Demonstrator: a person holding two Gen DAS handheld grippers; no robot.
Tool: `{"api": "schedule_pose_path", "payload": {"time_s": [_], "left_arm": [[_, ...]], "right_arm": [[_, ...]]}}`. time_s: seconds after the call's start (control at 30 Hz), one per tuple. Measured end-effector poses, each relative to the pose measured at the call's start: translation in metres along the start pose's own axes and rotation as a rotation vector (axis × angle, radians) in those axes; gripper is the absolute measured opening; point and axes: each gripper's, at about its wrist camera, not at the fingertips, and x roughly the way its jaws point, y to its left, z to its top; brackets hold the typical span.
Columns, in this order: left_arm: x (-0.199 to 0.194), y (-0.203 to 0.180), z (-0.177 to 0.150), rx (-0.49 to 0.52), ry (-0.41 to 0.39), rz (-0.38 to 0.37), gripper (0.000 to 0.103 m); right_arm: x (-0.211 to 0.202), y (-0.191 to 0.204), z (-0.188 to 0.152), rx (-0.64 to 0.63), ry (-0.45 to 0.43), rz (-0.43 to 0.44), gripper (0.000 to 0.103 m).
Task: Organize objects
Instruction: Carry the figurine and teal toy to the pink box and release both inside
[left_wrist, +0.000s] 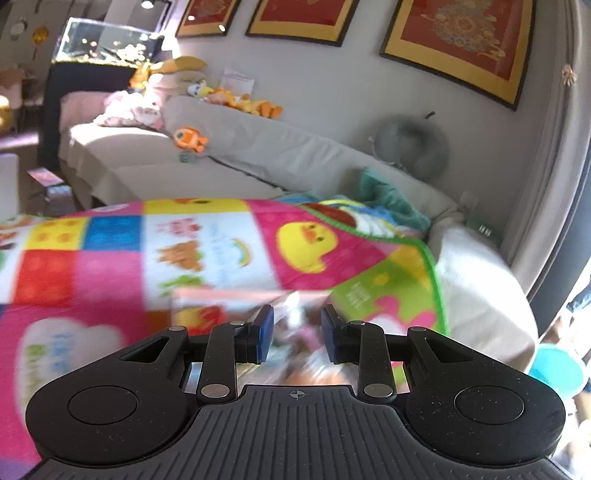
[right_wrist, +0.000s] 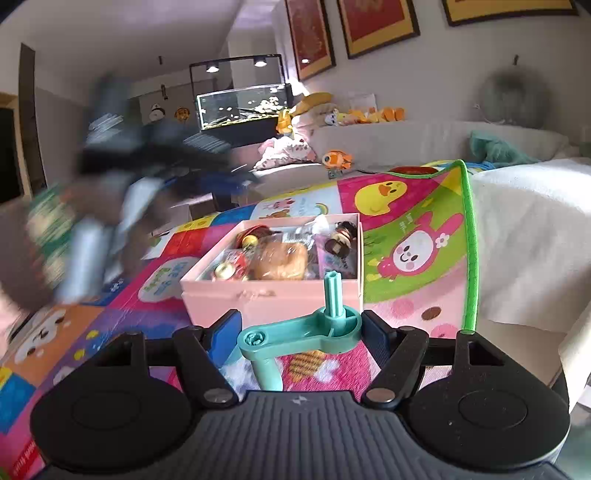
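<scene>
Teal crank (right_wrist: 295, 332), clamped crosswise in your right gripper (right_wrist: 299, 332), sits just near of the pink box (right_wrist: 269, 295); your left gripper (left_wrist: 297, 328) is closed, empty.

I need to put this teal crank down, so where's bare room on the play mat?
Free: the play mat right of the pink box, out to the mat's green edge, and the strip before the box. Crowded: the box itself, full of trinkets.
</scene>
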Motion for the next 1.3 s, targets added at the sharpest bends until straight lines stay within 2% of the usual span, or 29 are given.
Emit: {"api": "schedule_pose_path", "payload": {"time_s": [0.1, 0.27, 0.37, 0.47, 0.53, 0.63, 0.73, 0.87, 0.93, 1.03, 1.27, 1.3], "left_arm": [[-0.029, 0.018, -0.026, 0.018, 0.023, 0.033, 0.031], [-0.059, 0.042, -0.066, -0.038, 0.075, 0.017, 0.031], [-0.060, 0.048, -0.072, -0.054, 0.099, 0.002, 0.031], [-0.064, 0.054, -0.072, -0.064, 0.089, 0.015, 0.031], [-0.071, 0.060, -0.070, -0.070, 0.065, 0.026, 0.031], [-0.078, 0.070, -0.068, -0.086, 0.043, 0.036, 0.031], [-0.070, 0.073, -0.061, -0.103, 0.051, 0.031, 0.031], [-0.049, 0.061, -0.047, -0.089, 0.043, 0.021, 0.031], [-0.035, 0.054, -0.040, -0.090, 0.054, 0.037, 0.031], [-0.015, 0.044, -0.036, -0.086, 0.087, 0.087, 0.031], [0.012, 0.033, -0.045, -0.022, 0.170, 0.217, 0.033], [0.013, 0.033, -0.046, -0.011, 0.166, 0.250, 0.042]], "right_arm": [[0.012, -0.006, 0.016, 0.028, -0.001, 0.005, 0.071], [0.047, -0.015, 0.058, 0.147, -0.008, 0.008, 0.071], [0.078, -0.012, 0.098, 0.196, -0.036, 0.019, 0.071], [0.112, -0.012, 0.135, 0.233, -0.095, 0.010, 0.071], [0.126, -0.018, 0.144, 0.267, -0.075, -0.010, 0.082], [0.116, -0.032, 0.131, 0.289, -0.075, -0.007, 0.084], [0.095, -0.041, 0.107, 0.196, -0.068, -0.089, 0.084], [0.078, -0.044, 0.070, 0.036, 0.027, -0.138, 0.082], [0.079, -0.036, 0.051, -0.065, 0.083, -0.158, 0.069], [0.089, -0.024, 0.031, -0.142, 0.158, -0.137, 0.054], [0.102, -0.003, 0.004, -0.225, 0.163, -0.128, 0.053], [0.104, 0.000, 0.004, -0.234, 0.157, -0.133, 0.053]]}}
